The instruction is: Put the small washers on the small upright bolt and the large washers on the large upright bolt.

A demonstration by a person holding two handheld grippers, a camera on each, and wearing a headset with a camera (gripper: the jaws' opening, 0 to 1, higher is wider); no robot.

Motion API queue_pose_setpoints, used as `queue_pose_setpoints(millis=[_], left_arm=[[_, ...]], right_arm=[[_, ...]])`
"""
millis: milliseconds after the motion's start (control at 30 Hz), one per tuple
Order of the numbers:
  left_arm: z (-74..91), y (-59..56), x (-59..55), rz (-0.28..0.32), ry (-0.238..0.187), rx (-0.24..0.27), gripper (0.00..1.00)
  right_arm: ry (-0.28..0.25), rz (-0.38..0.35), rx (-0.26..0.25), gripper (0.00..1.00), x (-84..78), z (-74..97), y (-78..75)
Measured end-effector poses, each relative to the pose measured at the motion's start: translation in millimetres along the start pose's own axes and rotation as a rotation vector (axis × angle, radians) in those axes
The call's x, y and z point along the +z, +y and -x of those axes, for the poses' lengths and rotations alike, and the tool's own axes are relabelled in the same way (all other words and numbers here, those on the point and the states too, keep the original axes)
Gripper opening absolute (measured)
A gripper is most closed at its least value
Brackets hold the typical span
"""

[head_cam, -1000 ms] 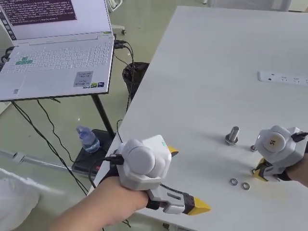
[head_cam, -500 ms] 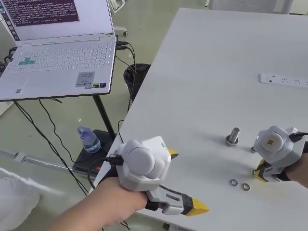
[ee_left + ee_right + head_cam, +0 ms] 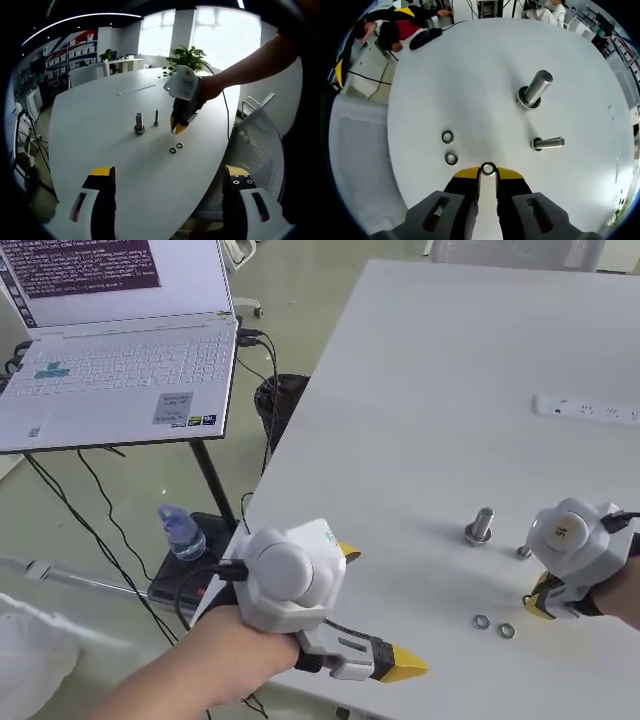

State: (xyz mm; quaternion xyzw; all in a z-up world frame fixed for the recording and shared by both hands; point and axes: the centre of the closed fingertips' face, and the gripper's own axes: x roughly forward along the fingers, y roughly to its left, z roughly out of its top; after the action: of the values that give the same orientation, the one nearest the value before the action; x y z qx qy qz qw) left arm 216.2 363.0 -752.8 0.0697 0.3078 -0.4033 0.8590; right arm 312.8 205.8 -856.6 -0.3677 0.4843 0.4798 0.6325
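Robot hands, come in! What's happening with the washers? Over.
Right gripper shut on one washer, tips low. Left gripper open, near the table edge. Two loose washers waiting; nothing blocks small bolt or large bolt.

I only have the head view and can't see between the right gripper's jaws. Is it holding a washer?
Observer: Yes. The right gripper is shut on a washer at its yellow tips.
Operator: And the left?
Observer: The left gripper has its jaws wide apart, nothing between them.
Operator: Is that washer over the small bolt?
Observer: No, the small bolt stands off to one side of it, apart.
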Motion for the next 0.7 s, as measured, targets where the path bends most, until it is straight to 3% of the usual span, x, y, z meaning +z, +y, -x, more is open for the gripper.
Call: queue_pose_setpoints(millis=[300, 700], left_arm=[[-1.9, 4.3, -2.6, 0.015, 0.008, 0.01, 0.98], [-3.9, 1.6, -3.2, 0.006, 0.013, 0.009, 0.97]], right_arm=[[-0.003, -0.026, 0.006, 0.12, -2.7, 8.6, -7.6], [0.014, -0.031, 0.013, 0.12, -13.1, 18.9, -8.7]])
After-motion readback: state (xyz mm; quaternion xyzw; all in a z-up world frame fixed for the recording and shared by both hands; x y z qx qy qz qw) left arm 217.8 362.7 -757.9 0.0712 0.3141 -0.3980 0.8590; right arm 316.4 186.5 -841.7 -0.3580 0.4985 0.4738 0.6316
